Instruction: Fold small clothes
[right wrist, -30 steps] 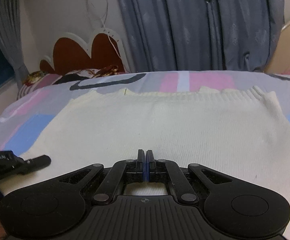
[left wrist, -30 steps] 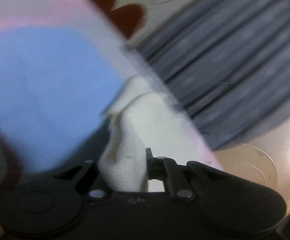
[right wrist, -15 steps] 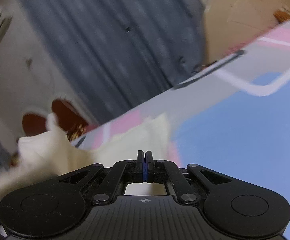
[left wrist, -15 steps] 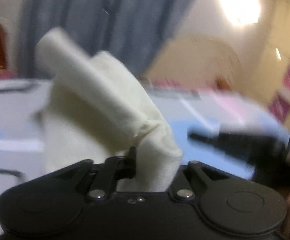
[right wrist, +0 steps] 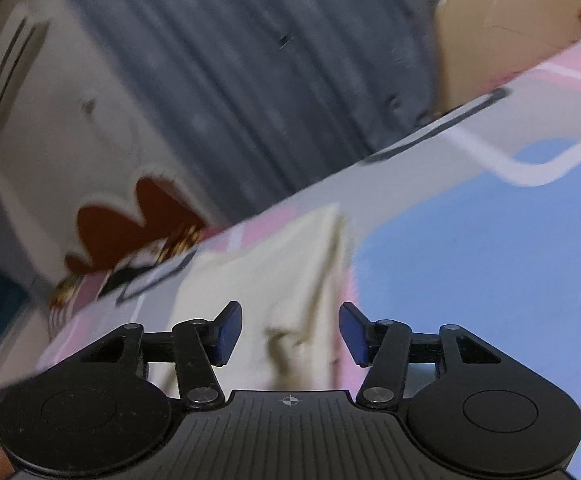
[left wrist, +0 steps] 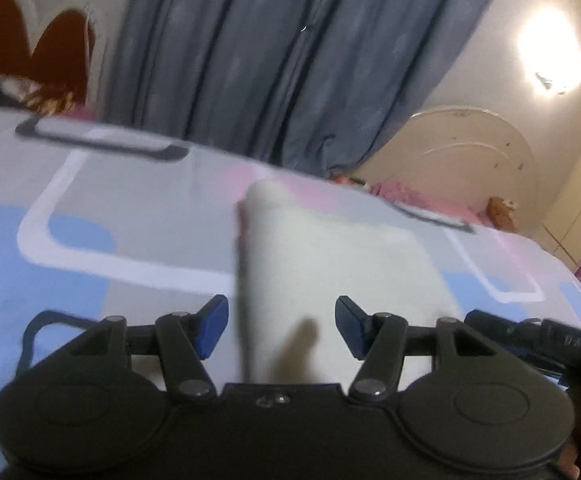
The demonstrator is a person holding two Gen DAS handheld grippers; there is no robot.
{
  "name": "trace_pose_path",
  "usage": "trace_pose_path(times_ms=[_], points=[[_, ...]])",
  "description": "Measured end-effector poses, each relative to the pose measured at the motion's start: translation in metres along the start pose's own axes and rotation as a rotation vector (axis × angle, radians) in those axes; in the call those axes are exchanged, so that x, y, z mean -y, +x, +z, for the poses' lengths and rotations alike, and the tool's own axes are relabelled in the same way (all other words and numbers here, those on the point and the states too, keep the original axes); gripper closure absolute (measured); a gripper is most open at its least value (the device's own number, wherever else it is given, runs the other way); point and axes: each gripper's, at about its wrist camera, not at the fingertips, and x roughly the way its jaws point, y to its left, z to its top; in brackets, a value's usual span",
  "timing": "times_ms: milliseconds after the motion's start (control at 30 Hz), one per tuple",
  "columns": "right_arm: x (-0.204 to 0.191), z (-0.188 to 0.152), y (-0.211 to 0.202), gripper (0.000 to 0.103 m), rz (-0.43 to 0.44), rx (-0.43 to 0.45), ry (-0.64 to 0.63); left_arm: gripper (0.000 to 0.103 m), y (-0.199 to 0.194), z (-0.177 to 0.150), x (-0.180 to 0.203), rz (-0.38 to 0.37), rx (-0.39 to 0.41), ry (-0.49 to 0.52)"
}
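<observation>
Left gripper: jaws have just been opening and now stand spread. The cream garment lies between the blue pads without touching either. It rests folded on the patterned bedsheet, its left edge a straight fold running away from the gripper to a rounded far corner. Bare sheet extends to the left and beyond the far edge; to the right, the right gripper lies close alongside.

Right gripper: jaws have just been opening, likewise spread, with a rumpled part of the garment between them, pads clear of it. Its right edge borders an open blue area of sheet. Grey curtains hang beyond the bed's far edge
</observation>
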Motion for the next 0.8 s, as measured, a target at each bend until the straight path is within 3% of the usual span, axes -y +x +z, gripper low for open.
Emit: trace_pose_path(times_ms=[100, 200, 367, 500, 600, 800], points=[[-0.009, -0.006, 0.025, 0.061, -0.045, -0.083, -0.046, 0.046, 0.007, -0.006, -0.007, 0.02, -0.051, 0.003], [-0.013, -0.005, 0.033, 0.062, -0.057, -0.124, -0.077, 0.046, 0.004, -0.019, -0.012, 0.016, -0.069, -0.004], [-0.001, -0.003, 0.027, 0.062, -0.027, -0.155, -0.01, 0.045, 0.003, -0.02, -0.022, 0.002, -0.062, -0.015], [-0.01, -0.004, 0.031, 0.063, 0.001, -0.113, -0.058, 0.045, 0.005, -0.017, -0.022, 0.002, -0.065, -0.021], [-0.013, -0.008, 0.041, 0.091, -0.004, -0.134, -0.1, 0.045, 0.005, -0.017, -0.022, -0.002, -0.073, -0.012], [-0.01, 0.017, 0.03, 0.093, 0.025, -0.199, -0.169, 0.045, -0.008, -0.014, -0.01, -0.062, -0.079, -0.003]])
